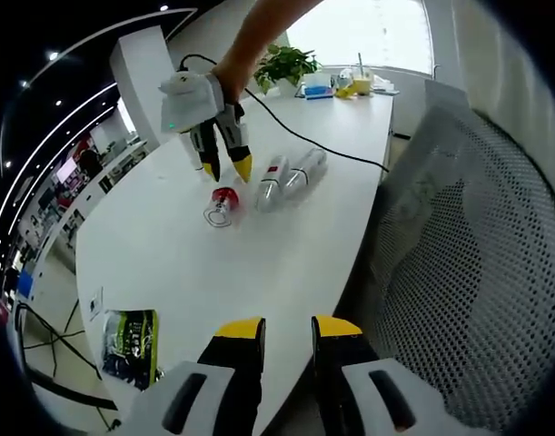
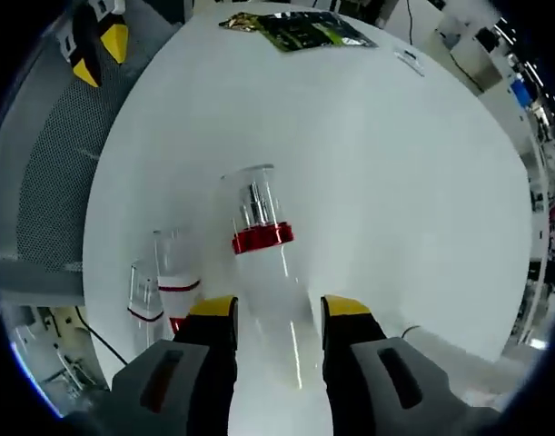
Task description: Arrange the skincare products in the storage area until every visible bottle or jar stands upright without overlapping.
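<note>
Left gripper view: the left gripper (image 1: 287,329) hangs over the near edge of the white table (image 1: 168,263), jaws slightly apart and empty. Far ahead, the right gripper (image 1: 223,169) points down at a red-collared bottle (image 1: 222,204); two more bottles (image 1: 291,177) lie just beside it.

Right gripper view: the right gripper (image 2: 269,309) straddles the red-collared bottle (image 2: 263,259), whether gripping I cannot tell. Two bottles (image 2: 163,282) lie beside its left jaw. A green packet (image 2: 304,27) lies far ahead.

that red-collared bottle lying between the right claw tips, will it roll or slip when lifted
The bottle lies on its side on the smooth white table and looks round, so a nudge would likely roll it. Its frosted body and clear cap look slick, so the right claw, whose tips straddle it, may slip unless it closes squarely. It seems rigid and fairly light.
</note>
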`<act>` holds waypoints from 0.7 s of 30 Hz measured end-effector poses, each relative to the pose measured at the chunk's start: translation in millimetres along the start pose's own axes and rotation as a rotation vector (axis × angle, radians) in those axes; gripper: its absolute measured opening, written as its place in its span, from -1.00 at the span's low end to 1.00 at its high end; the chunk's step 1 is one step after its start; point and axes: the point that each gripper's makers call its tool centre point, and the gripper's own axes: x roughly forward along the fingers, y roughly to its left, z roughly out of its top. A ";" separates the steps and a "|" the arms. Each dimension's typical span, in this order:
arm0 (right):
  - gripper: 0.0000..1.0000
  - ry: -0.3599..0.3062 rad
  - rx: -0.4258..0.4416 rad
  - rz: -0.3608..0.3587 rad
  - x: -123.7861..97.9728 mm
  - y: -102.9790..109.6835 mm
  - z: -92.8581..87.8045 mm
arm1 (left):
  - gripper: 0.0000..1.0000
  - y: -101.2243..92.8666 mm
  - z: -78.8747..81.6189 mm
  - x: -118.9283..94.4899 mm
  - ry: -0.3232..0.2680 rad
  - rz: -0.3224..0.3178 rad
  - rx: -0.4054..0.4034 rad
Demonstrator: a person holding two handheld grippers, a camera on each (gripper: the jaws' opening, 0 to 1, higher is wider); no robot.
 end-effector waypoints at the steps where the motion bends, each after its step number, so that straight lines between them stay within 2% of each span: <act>1: -0.33 0.008 -0.010 0.006 1.8 0.3 -0.3 | -0.58 0.2 -0.1 0.0 0.001 0.001 0.000; 7: -0.39 0.043 -0.043 0.023 11.1 0.6 -0.3 | -0.58 1.2 -0.4 0.0 0.002 0.005 -0.003; 11: -0.41 0.063 -0.032 0.026 14.7 -1.1 0.1 | -0.58 1.0 -1.0 0.2 0.004 0.004 -0.004; 21: -0.42 0.069 -0.035 0.044 14.4 -0.9 0.0 | -0.58 -0.8 -2.2 1.1 0.011 -0.004 0.000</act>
